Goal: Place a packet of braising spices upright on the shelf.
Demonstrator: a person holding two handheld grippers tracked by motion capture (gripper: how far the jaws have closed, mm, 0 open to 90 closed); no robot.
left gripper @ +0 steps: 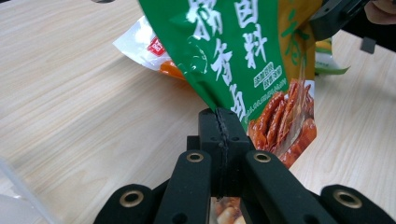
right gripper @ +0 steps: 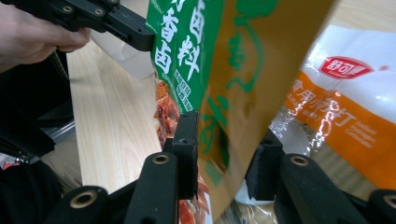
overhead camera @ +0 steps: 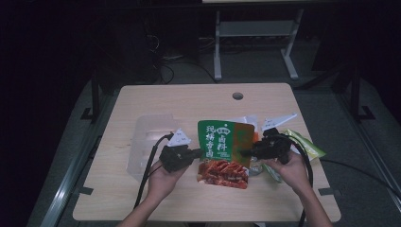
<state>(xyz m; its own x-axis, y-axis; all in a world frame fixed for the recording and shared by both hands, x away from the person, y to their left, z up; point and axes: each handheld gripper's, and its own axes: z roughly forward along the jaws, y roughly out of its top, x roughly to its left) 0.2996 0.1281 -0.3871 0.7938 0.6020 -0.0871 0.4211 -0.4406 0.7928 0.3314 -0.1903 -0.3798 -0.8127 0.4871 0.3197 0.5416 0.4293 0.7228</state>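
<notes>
Left gripper is clamped on the green seasoning pouch's edge, holding it up above the table; right gripper stands apart astride the opposite edge, seemingly to take hold there.

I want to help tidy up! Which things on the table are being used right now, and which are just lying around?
Being used:
- green packet, held up between both grippers
- left gripper, shut on the packet's edge
- right gripper, jaws apart around its other side

Just lying around:
- white and orange packet
- yellow-green packet
- clear plastic box
</notes>
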